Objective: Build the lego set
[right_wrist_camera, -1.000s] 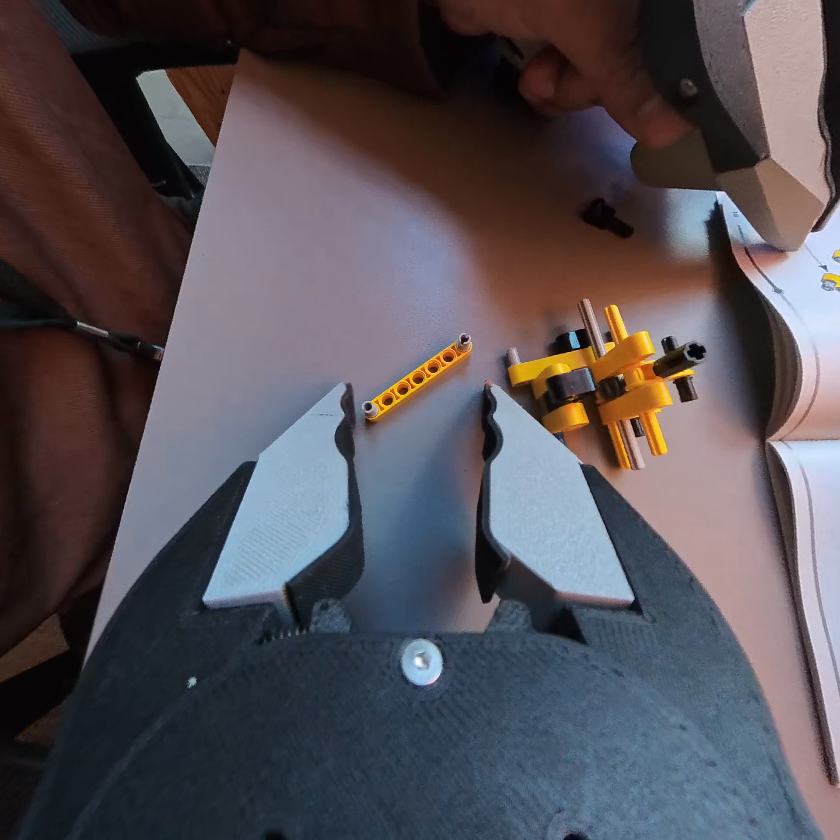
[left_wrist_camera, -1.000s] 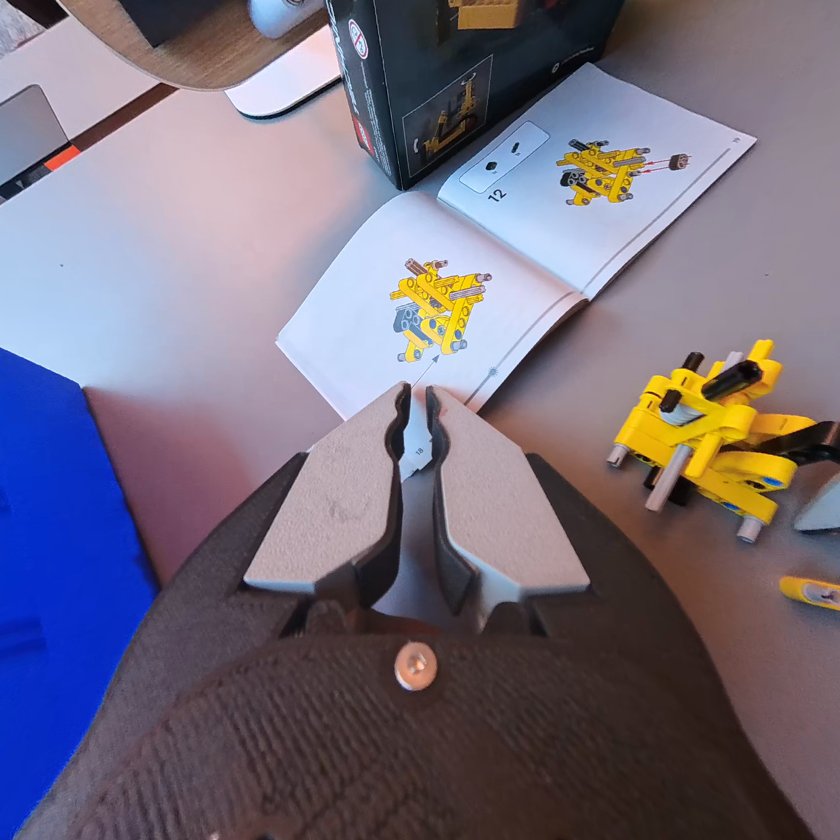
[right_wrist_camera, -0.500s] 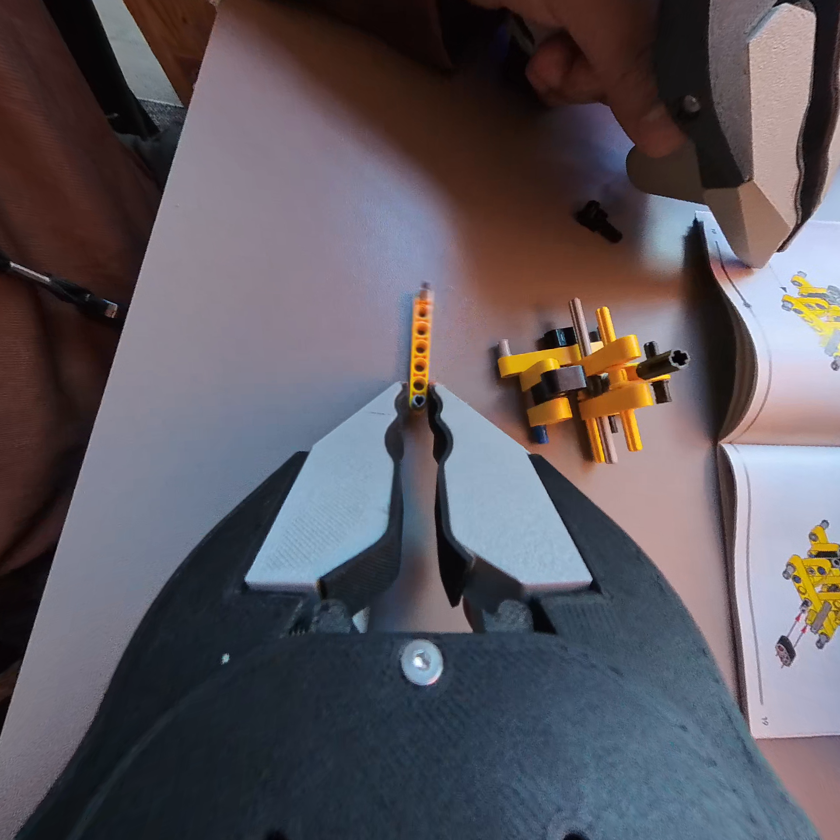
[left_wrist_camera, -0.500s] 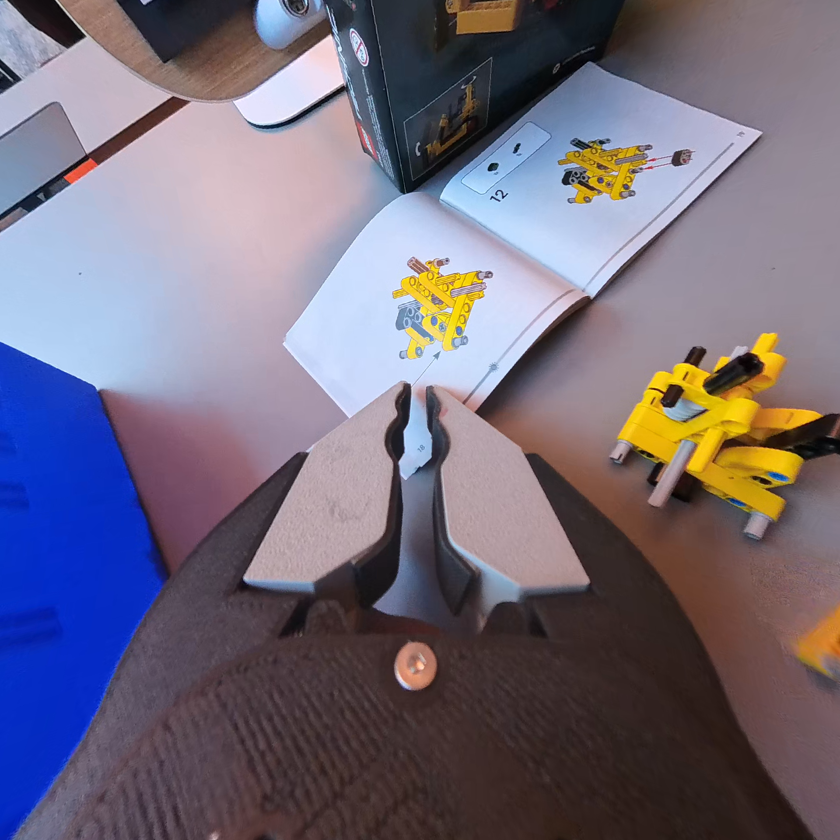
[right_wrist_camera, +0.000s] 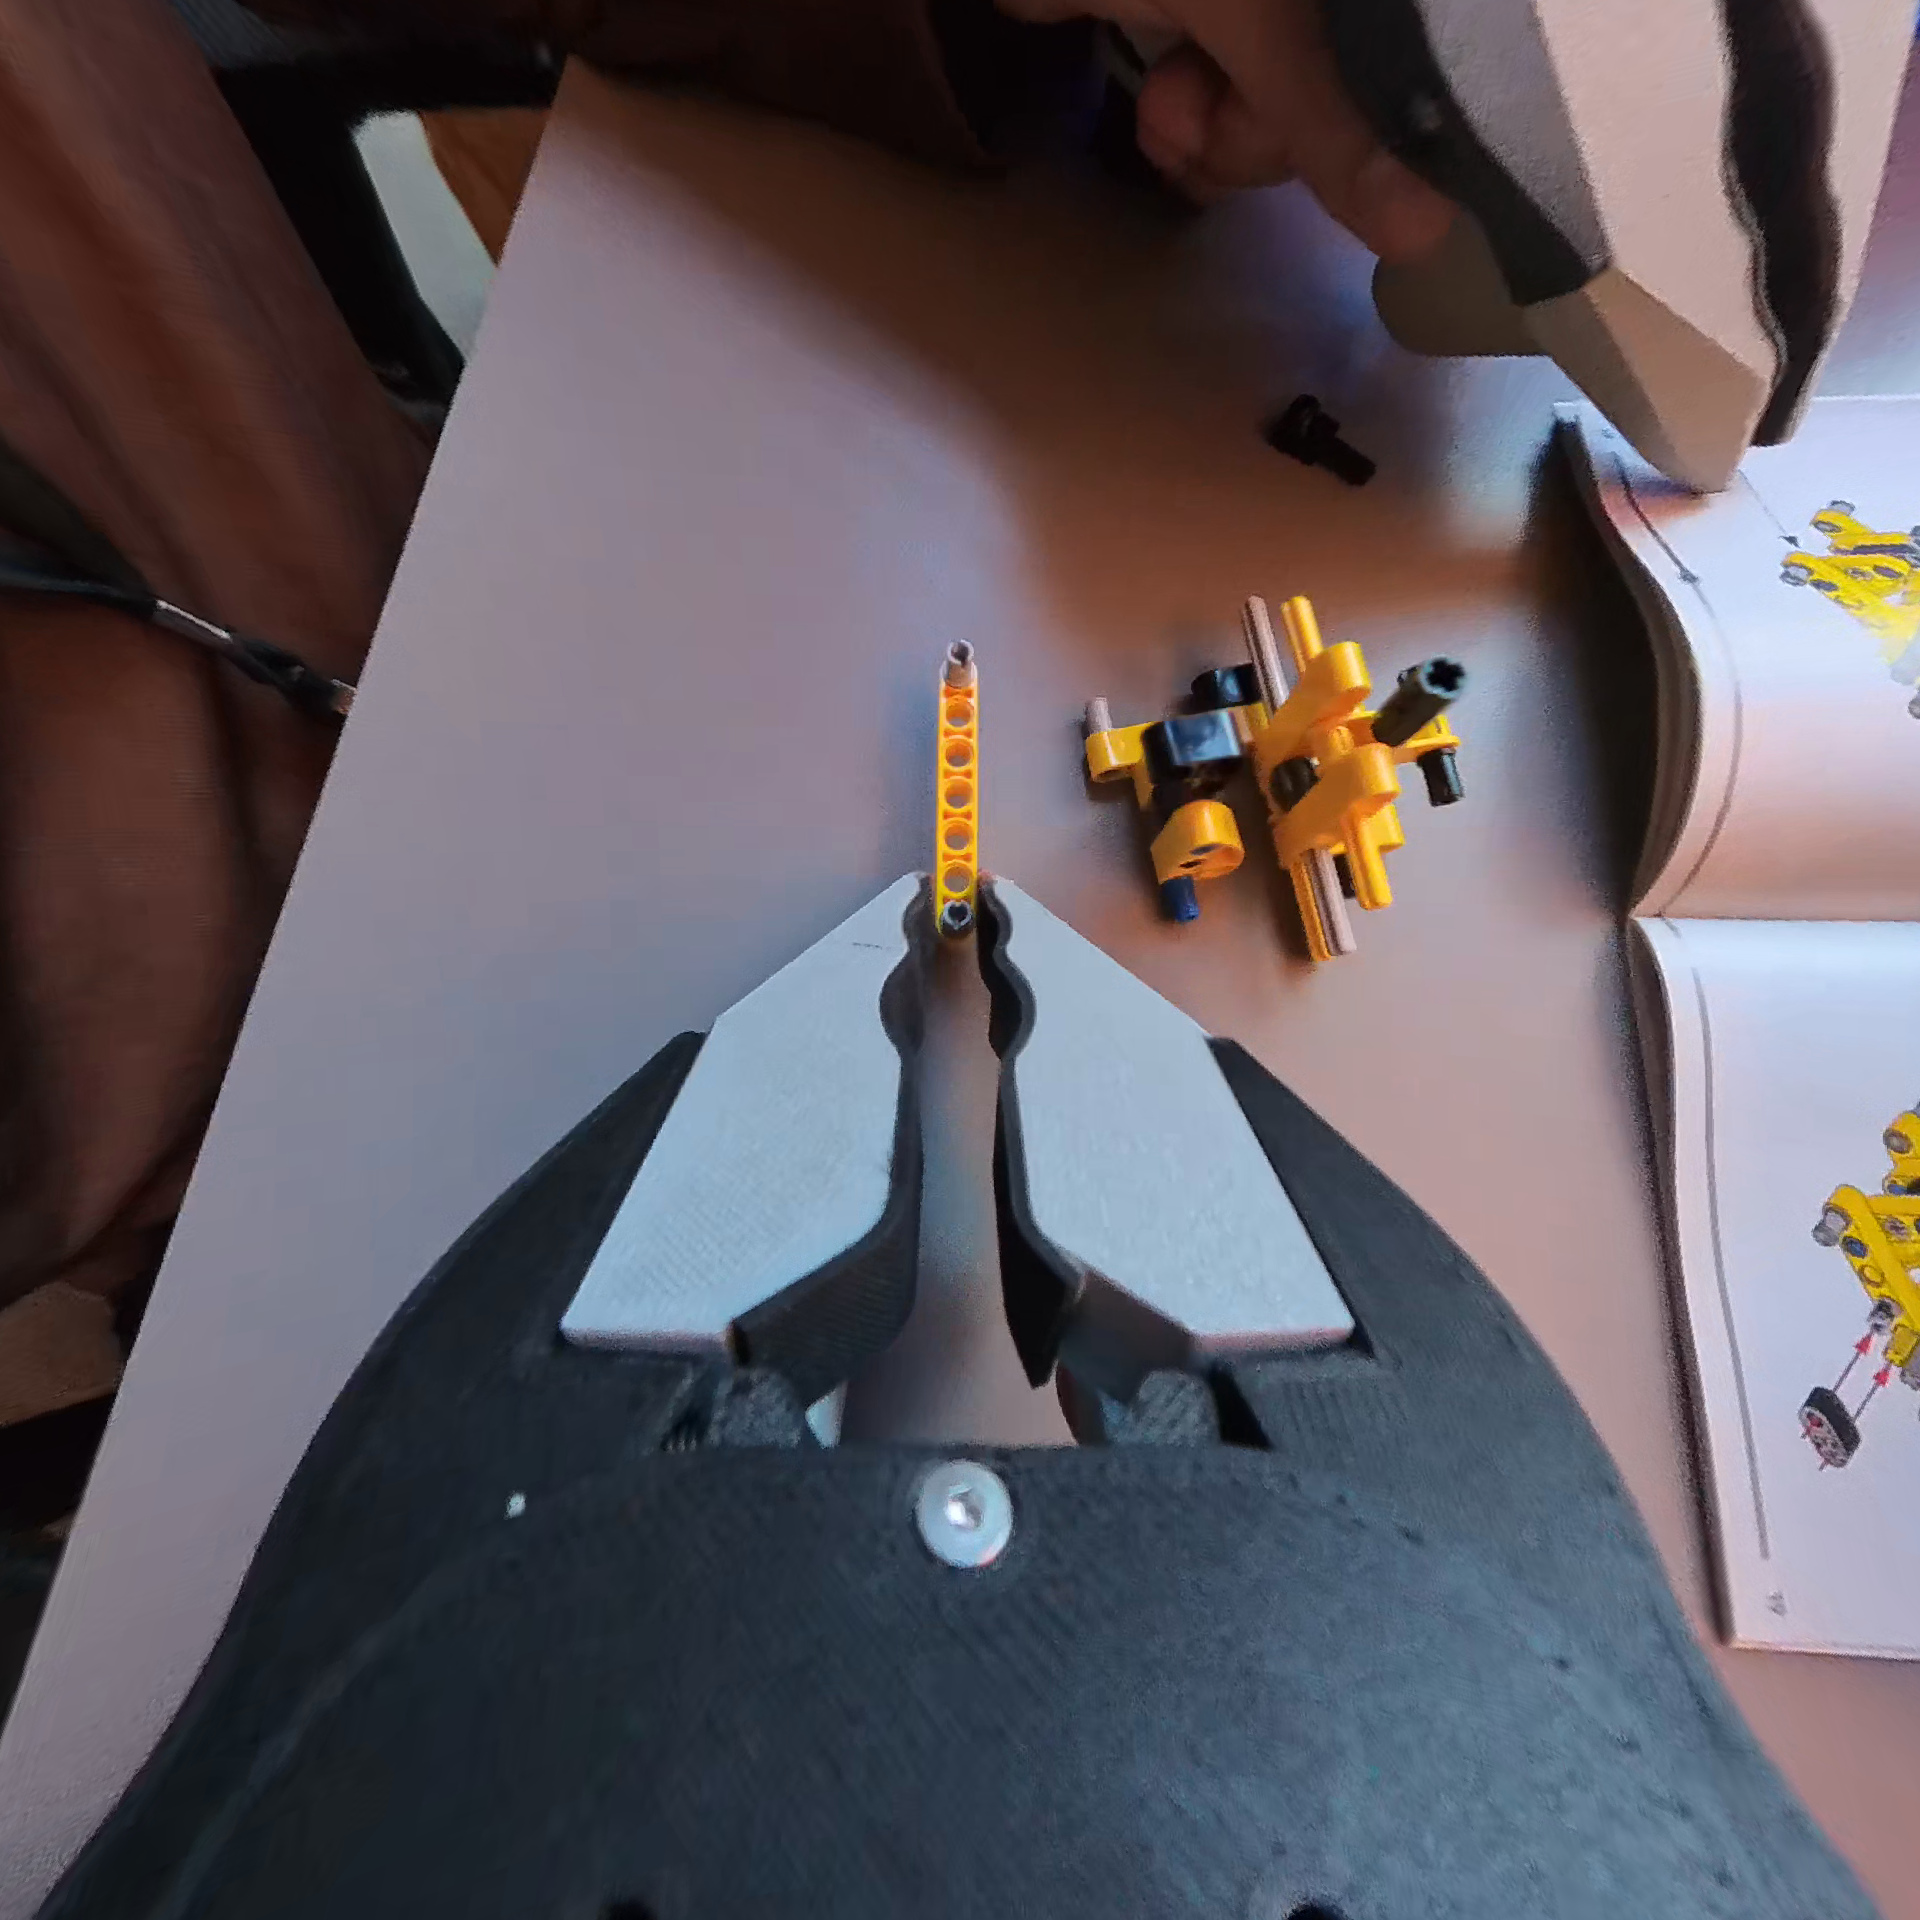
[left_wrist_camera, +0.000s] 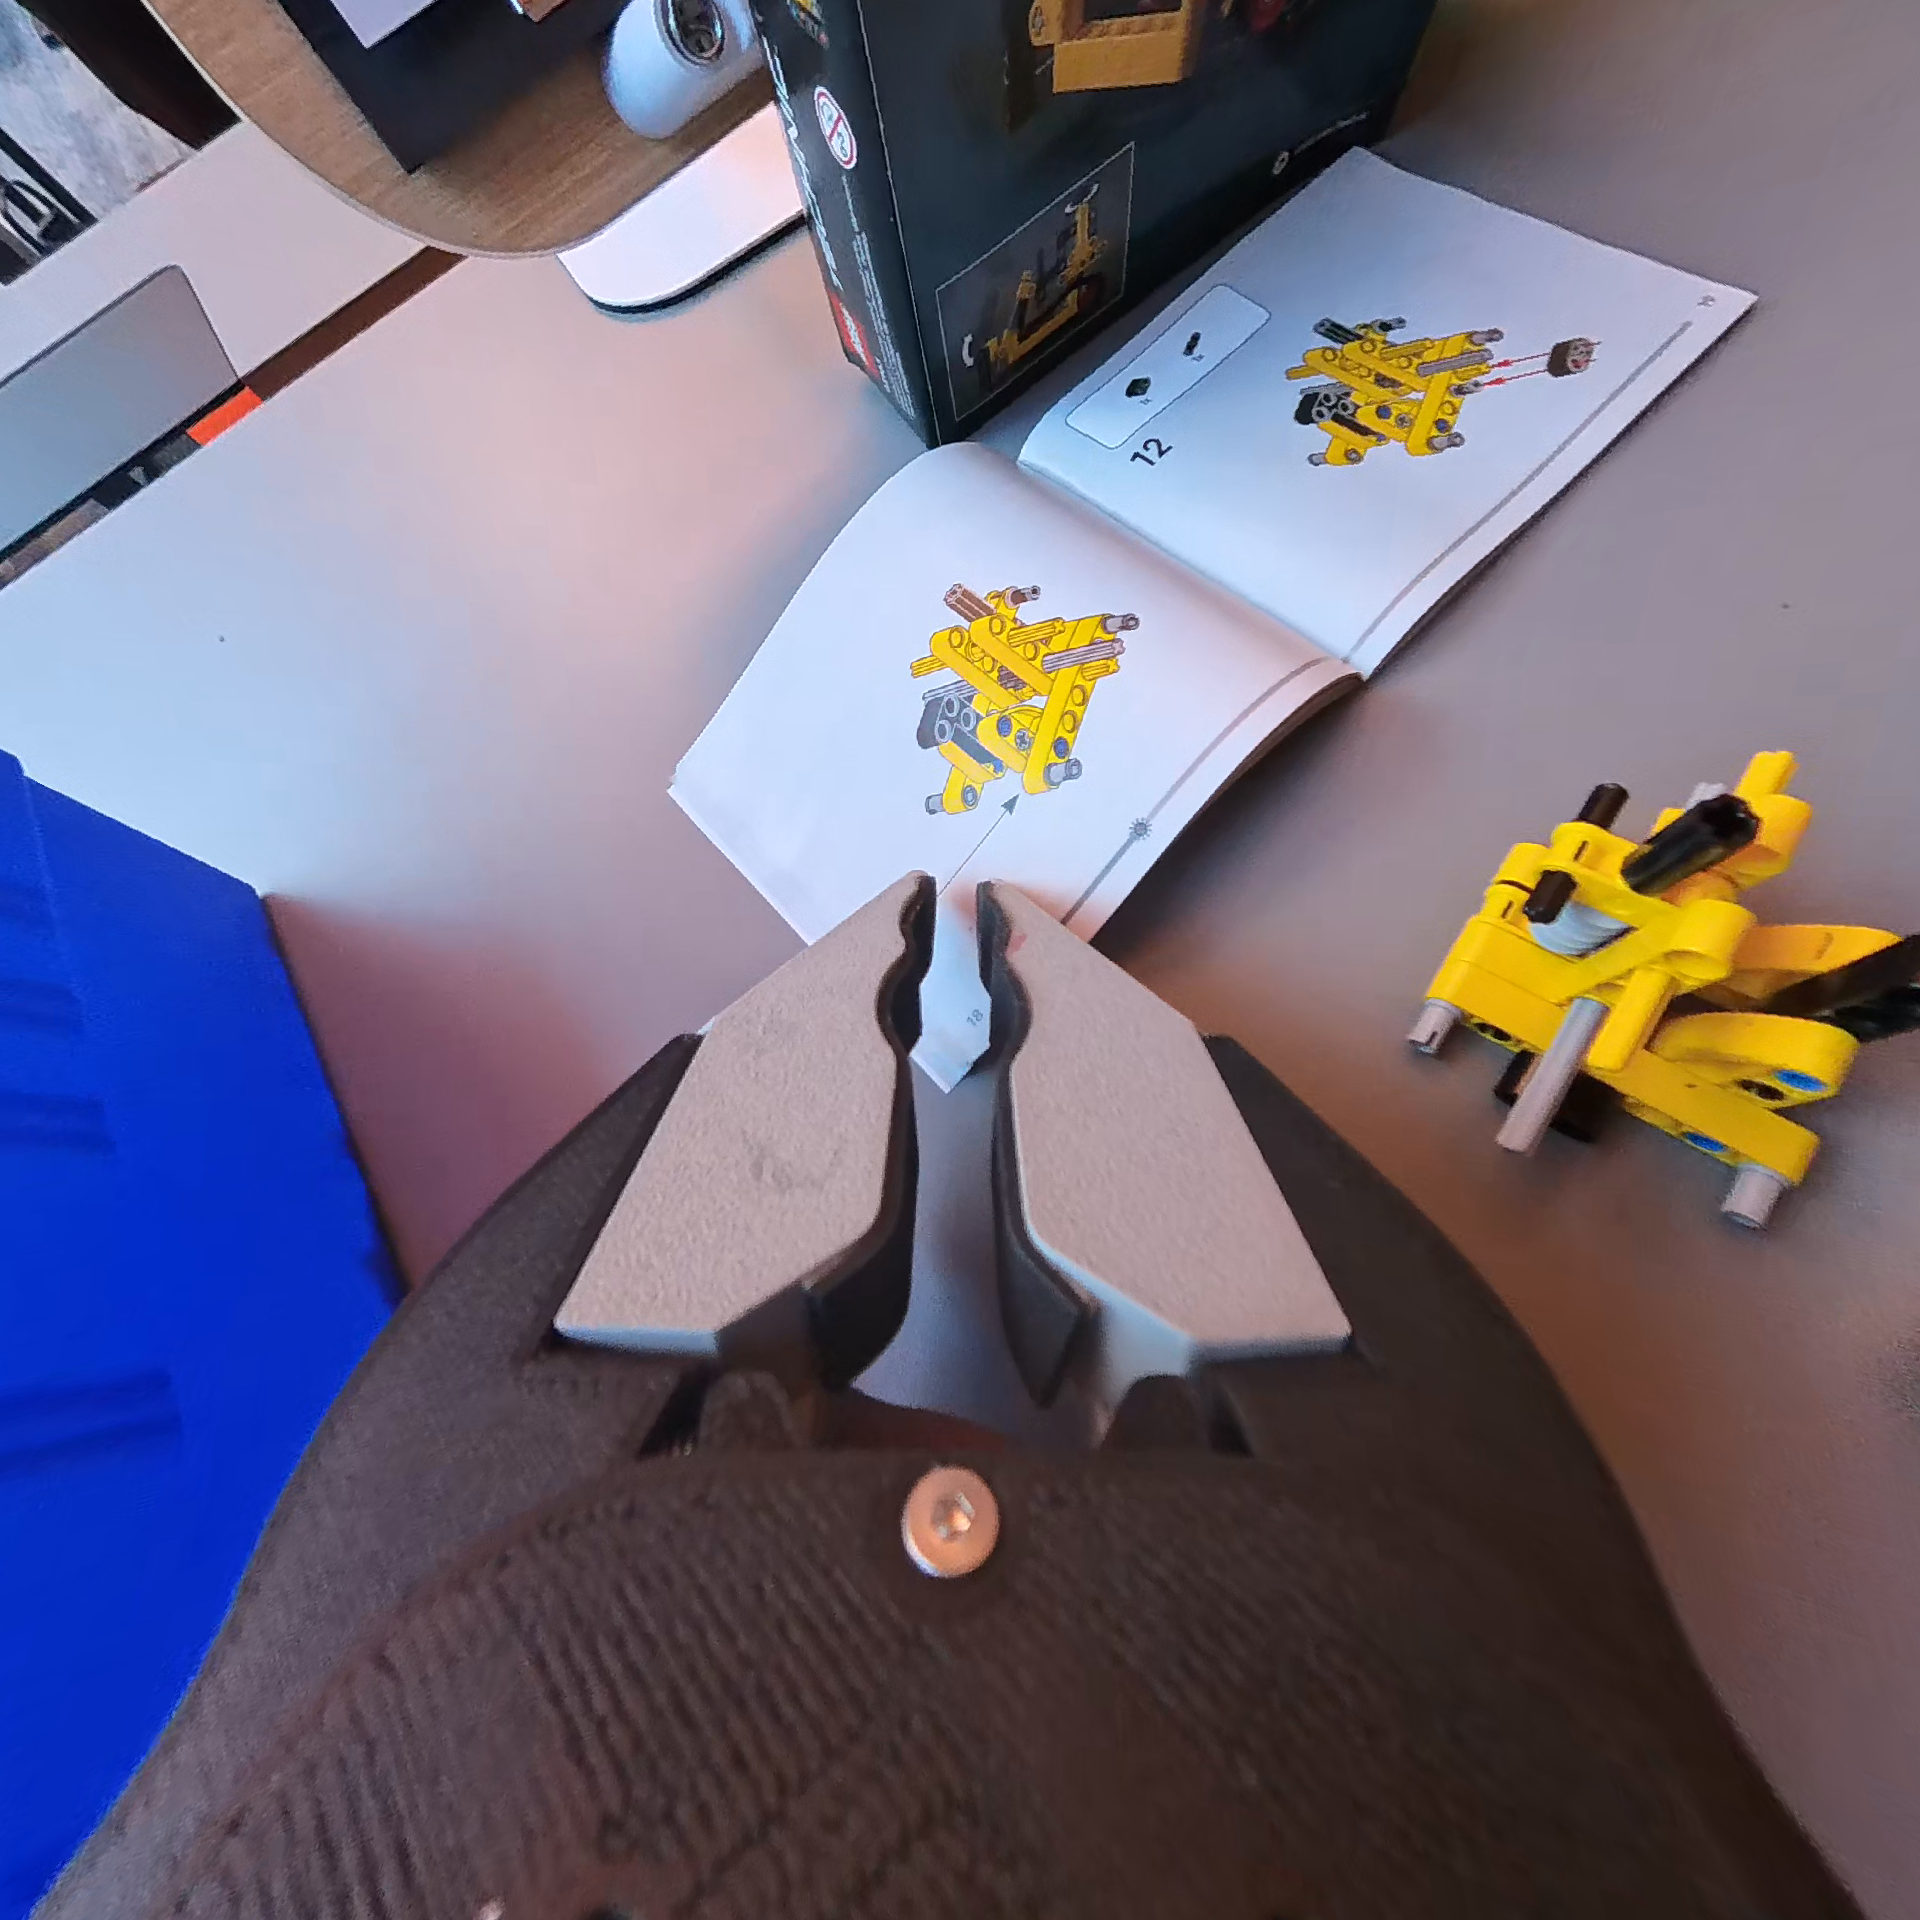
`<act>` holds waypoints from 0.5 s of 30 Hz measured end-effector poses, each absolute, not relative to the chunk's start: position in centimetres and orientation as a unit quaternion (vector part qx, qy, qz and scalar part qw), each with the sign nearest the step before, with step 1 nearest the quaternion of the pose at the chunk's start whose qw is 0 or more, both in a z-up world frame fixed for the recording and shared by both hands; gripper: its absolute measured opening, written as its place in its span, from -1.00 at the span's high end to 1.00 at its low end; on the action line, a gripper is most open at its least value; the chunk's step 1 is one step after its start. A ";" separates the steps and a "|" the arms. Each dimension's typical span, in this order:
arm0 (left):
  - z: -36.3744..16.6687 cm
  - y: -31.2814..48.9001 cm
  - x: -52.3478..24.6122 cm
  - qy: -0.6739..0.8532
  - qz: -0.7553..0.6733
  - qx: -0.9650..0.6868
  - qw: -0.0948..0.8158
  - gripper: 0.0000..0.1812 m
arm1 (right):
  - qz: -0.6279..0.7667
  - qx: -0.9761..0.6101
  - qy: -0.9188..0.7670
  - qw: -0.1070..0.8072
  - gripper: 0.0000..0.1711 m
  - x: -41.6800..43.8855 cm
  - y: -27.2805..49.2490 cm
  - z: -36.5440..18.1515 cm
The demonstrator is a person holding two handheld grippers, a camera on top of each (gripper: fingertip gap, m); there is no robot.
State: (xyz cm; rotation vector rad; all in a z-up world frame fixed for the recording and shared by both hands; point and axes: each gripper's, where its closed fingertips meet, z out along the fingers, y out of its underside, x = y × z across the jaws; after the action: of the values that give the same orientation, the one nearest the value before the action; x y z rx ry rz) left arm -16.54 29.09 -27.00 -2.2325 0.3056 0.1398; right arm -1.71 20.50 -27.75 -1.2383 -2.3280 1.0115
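Gripper point(right_wrist_camera: 957, 902), right, level over table, clamps yellow beam point(right_wrist_camera: 957, 790) endwise.

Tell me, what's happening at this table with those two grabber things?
A person is building a toy model with a handheld gripper in each hand. The right gripper is shut on one end of a long yellow plastic beam with holes, lifted so that it points away from the camera. The half-built yellow and black model lies beside it on the grey table. The left gripper, nearly closed and empty, hovers over the open instruction booklet.
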 end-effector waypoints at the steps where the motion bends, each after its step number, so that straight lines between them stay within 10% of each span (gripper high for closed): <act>1: -27.0 29.1 -16.5 0.123 0.057 -0.893 0.428 0.94 | 0.366 -0.435 -0.808 0.155 0.96 -1.7 20.6 -27.5; 15: -25.9 29.0 -16.7 0.122 0.060 -0.884 0.447 0.92 | 0.521 -0.536 -0.637 0.186 0.96 -2.7 26.3 -21.8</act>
State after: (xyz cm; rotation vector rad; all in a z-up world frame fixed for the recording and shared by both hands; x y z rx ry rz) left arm -16.67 29.03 -25.88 -2.1889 0.3012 0.1491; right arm -2.66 26.34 -21.82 -1.5105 -1.7950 1.4684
